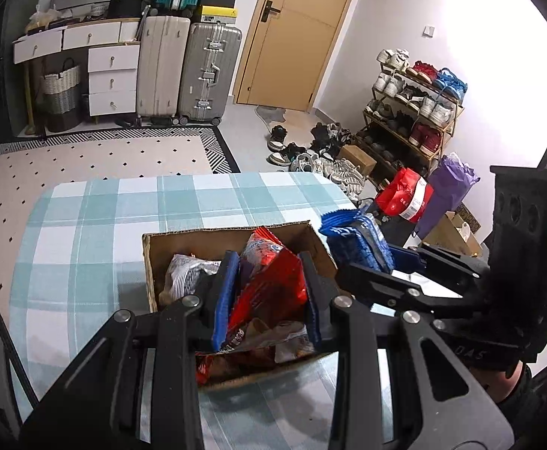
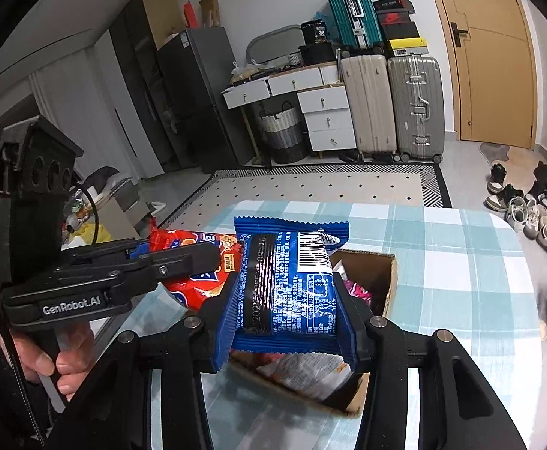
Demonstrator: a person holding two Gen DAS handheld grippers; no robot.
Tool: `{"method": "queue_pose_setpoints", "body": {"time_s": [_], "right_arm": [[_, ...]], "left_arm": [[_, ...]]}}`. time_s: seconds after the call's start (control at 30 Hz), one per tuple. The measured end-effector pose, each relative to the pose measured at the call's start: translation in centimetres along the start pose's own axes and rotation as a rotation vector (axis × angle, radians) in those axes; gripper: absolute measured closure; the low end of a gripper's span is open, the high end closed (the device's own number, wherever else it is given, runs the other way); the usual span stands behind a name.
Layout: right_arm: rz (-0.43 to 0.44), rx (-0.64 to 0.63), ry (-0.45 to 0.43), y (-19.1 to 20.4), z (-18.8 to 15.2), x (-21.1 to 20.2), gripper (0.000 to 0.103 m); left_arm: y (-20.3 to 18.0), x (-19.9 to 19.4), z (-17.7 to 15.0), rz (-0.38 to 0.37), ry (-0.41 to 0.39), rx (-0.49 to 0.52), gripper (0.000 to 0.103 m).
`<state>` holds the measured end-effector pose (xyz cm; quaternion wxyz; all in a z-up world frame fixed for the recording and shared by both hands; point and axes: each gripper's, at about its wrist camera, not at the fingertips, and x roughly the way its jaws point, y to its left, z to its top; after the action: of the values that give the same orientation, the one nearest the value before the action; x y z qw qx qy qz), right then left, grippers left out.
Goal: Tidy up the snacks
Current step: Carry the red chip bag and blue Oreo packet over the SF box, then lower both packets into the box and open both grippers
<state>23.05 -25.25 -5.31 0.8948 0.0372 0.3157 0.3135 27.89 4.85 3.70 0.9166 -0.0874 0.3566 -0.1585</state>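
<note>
A home, prob. a bedroom or entry room: suitcases [image 1: 189, 71] stacked by a white dresser [image 1: 112, 78], woven laundry basket [image 1: 61, 93], loaded shoe rack [image 1: 412, 112] w/ sneakers [image 1: 310, 150] loose on the floor, patterned rug [image 1: 97, 157], wooden door [image 1: 292, 33], fridge [image 2: 194, 101].

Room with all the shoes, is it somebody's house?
Probably yes, a lived-in room at home: a shoe rack by the door, suitcases against the wall and a fridge.
</note>
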Motion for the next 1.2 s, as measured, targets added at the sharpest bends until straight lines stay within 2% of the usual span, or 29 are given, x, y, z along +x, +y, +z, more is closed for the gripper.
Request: {"method": "queue_pose_setpoints", "body": {"time_s": [0.17, 0.3, 0.5, 0.6, 0.63, 0.67, 0.73, 0.83, 1.0, 1.1, 1.2], "right_arm": [[-0.003, 0.024, 0.019, -1.5, 0.2, 2.2, 0.057], [-0.009, 0.027, 0.021, -2.4, 0.5, 3.4, 0.057], [-0.019, 0.009, 0.037, -2.9, 0.6, 4.9, 0.055], [-0.027, 0.003, 0.042, -3.2, 0.4, 5.3, 0.040], [-0.028, 0.007, 0.037, -3.4, 0.3, 5.3, 0.033], [-0.029, 0.016, 0.028, -3.7, 0.2, 5.1, 0.032], [-0.027, 0.042, 0.004, -4.2, 0.0, 4.3, 0.032], [-0.028, 0.071, -0.012, -4.8, -0.1, 3.4, 0.032], [-0.034, 0.066, -0.042, -4.3, -0.5, 1.3, 0.030], [-0.043, 0.050, -0.068, -3.5, -0.7, -0.3, 0.026], [-0.044, 0.033, -0.094, -2.6, -0.9, -1.9, 0.016]], "left_arm": [[0.8, 2.6, 0.4, -0.009, 0.039, 0.003, 0.074], [0.8, 3.6, 0.2, -0.016, 0.040, 0.030, 0.074], [1.5, 5.0, 0.0, -0.037, 0.046, 0.012, 0.074], [1.7, 5.4, 0.0, -0.016, 0.060, 0.015, 0.061], [1.7, 5.4, -0.1, -0.015, 0.059, 0.019, 0.053], [1.7, 5.2, -0.1, -0.013, 0.056, 0.020, 0.045], [1.6, 4.6, -0.2, -0.007, 0.029, 0.030, 0.039], [1.4, 3.7, -0.3, 0.024, 0.003, 0.033, 0.035], [0.8, 2.2, -0.9, 0.049, -0.007, 0.033, 0.035], [0.3, 0.9, -1.4, 0.070, -0.022, 0.037, 0.033], [-0.3, -0.6, -1.9, 0.091, -0.046, 0.032, 0.025]]}}
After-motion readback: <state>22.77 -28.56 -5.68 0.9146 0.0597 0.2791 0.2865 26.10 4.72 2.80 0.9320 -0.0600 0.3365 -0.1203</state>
